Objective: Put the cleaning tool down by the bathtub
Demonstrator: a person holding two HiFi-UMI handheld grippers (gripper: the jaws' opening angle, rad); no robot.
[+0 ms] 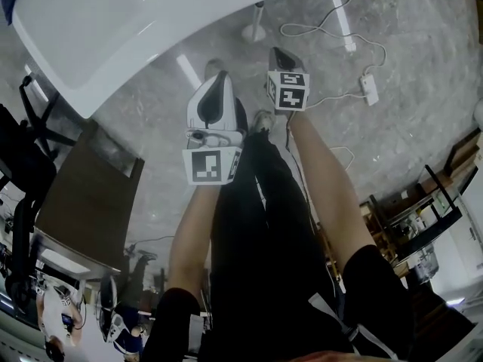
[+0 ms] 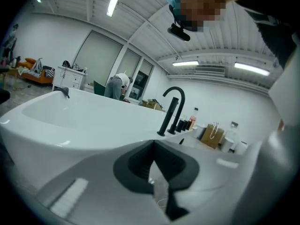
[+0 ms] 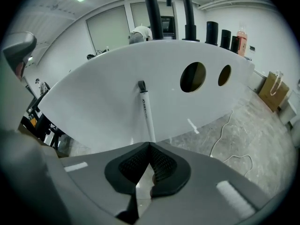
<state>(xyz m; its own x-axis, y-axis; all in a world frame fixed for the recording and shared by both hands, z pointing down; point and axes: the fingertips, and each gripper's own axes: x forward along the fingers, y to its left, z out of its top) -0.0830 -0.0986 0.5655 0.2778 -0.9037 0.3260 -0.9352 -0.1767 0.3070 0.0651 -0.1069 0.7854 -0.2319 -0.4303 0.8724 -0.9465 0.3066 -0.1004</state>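
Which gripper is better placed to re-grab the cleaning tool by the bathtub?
Right, likely. The cleaning tool leans on the bathtub straight ahead of the right gripper, jaws shut and empty. The left gripper, also shut, faces the faucet; no tool in its view.

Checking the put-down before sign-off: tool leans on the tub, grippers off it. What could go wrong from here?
1. The cleaning tool only leans on the curved wall of the bathtub; it might slide sideways and fall.
2. A loose cable lies on the floor nearby; a step back could snag it.
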